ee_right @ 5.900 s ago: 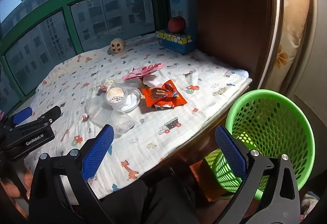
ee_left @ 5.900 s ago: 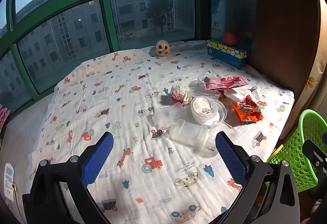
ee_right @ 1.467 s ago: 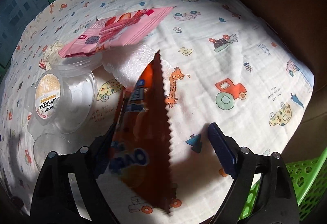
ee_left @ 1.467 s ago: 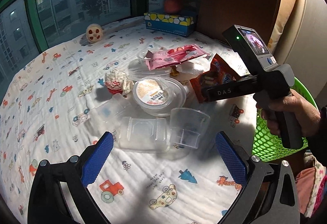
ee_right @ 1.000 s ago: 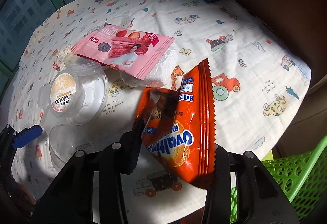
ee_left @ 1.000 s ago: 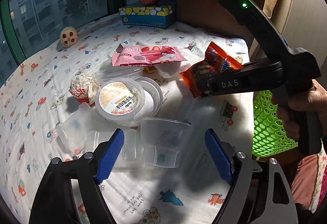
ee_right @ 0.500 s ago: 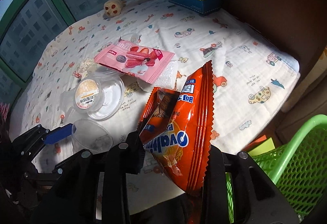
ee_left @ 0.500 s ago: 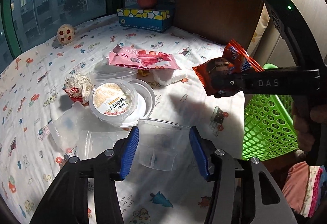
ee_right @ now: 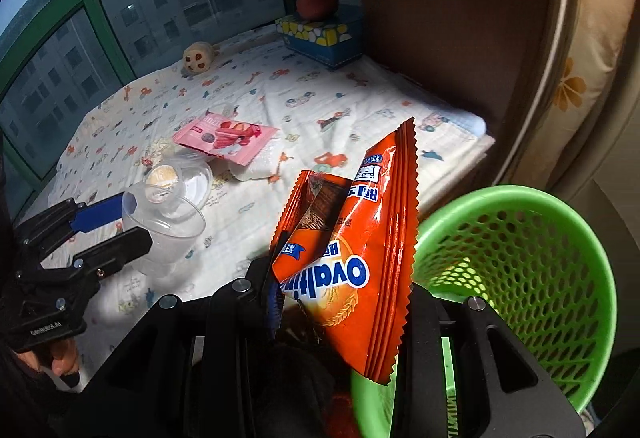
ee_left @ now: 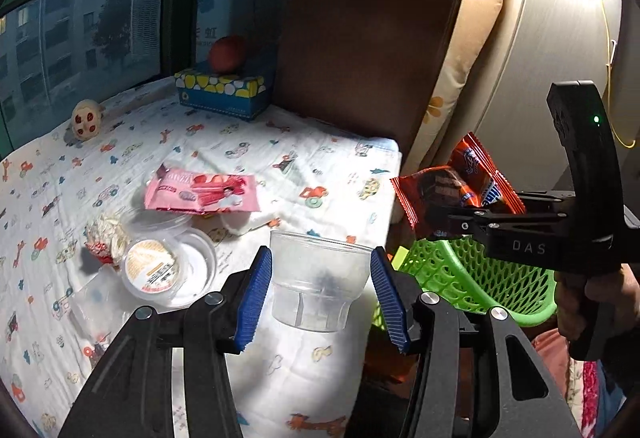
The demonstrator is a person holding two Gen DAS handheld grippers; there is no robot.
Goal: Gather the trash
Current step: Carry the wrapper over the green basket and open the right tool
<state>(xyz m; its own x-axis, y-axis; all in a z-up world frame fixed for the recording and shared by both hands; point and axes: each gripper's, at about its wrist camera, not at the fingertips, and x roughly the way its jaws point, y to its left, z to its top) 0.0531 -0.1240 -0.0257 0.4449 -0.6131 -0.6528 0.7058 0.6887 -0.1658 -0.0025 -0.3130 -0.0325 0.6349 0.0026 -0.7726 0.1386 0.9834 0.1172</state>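
The left tool (ee_left: 320,294), wide apart earlier, now clamps the clear cup (ee_left: 318,280); it is lifted. The right tool (ee_right: 340,302) pinches the creased orange wrapper (ee_right: 356,262); the green basket (ee_right: 520,270) sits just beside it.

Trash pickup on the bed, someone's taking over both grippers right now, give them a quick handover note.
Left gripper: shut on the clear plastic cup, lifted off the blanket.
Right gripper: shut on the orange Ovaltine wrapper, beside the green basket, not yet dropped.
Done: two pieces picked up; none seen in the basket.
Left: drop both, then collect the pink wrapper, lidded tub, crumpled paper and remaining clear containers.
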